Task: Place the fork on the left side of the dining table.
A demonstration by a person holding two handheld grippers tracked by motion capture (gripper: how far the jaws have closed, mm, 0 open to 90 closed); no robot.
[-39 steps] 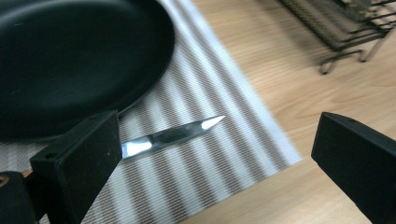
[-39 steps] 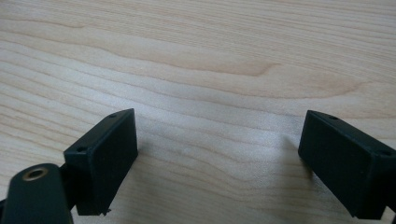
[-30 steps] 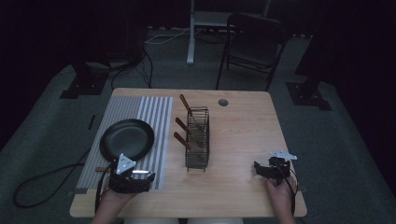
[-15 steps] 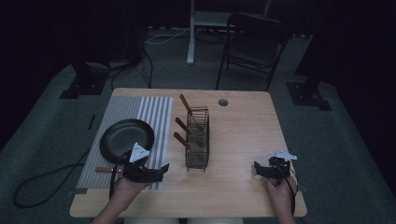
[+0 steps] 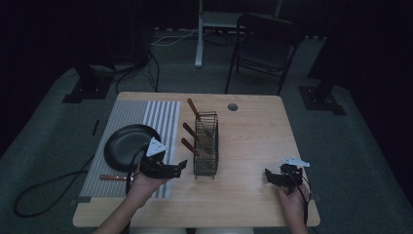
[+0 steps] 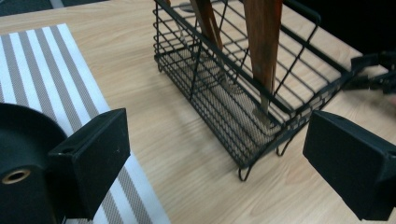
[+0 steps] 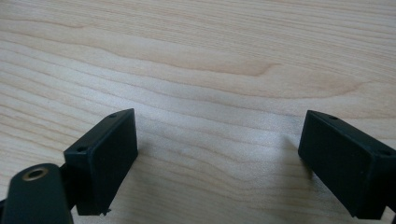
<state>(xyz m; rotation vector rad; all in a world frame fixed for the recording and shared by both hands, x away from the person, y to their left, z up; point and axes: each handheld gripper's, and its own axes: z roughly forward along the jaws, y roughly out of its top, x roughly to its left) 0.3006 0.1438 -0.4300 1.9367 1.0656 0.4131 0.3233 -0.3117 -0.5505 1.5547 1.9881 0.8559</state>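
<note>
Wire basket (image 5: 206, 145) at table (image 5: 253, 131) centre, three wooden-handled utensils (image 5: 190, 146) inside leaning toward 10 o'clock. Left gripper (image 5: 171, 168) just at its 8 o'clock, jaws wide apart, empty. Right gripper (image 5: 275, 177) at 4 o'clock, well apart from basket, jaws spread over bare wood.

Seen from the high view, the left gripper (image 5: 181, 165) sits at about seven o'clock, jaws spread wide and pointing toward three o'clock, held by the left hand (image 5: 141, 183). The right gripper (image 5: 269, 175) sits at five o'clock, jaws also wide apart, empty.
</note>
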